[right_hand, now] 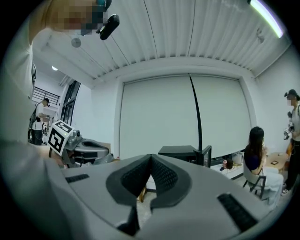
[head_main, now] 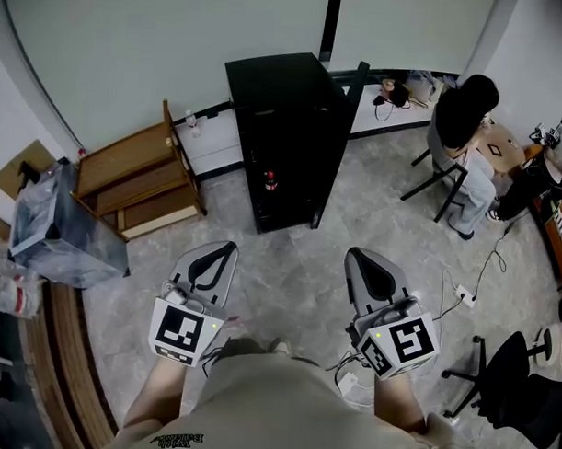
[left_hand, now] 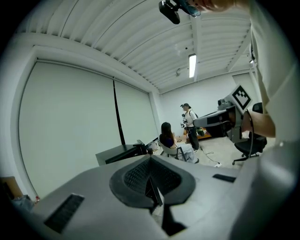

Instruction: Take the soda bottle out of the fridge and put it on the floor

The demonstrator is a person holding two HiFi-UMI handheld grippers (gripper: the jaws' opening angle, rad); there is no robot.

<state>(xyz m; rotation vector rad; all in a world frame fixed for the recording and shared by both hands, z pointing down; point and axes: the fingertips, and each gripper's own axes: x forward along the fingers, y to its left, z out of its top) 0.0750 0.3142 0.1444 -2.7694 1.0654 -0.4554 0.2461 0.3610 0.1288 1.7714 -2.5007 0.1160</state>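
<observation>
Grey marbled floor [head_main: 298, 266] fills the head view, seen from steeply above. Straight ahead of both hand-held grippers, well apart from them, stands a tall black fridge [head_main: 280, 108] against a pale wall. Its door [head_main: 344, 129] is swung open on the side nearer the right hand-held gripper. A low wooden shelf unit [head_main: 135, 182] sits ahead of the left hand-held gripper and out to its left, just beside the fridge. Further out to that side lies a crumpled clear plastic bag [head_main: 60, 225]. Ahead of the right hand-held gripper and off to its right, a person [head_main: 464, 133] sits on a chair, at a tabletop [head_main: 395, 108] that runs along the wall. A black office chair [head_main: 519, 384] stands close by on that gripper's right.

The left hand-held gripper [head_main: 229, 248] and the right hand-held gripper [head_main: 354, 255] are held side by side above the floor, apart from each other, both pointing toward the fridge. Each carries a cube with square black-and-white markers. In each gripper view the two dark ribbed jaws are pressed together at the tip, with nothing between them.

The soda bottle [head_main: 270, 182], small, dark and red-topped, stands upright inside the open fridge, ahead of and between the two grippers and well out of their reach.
</observation>
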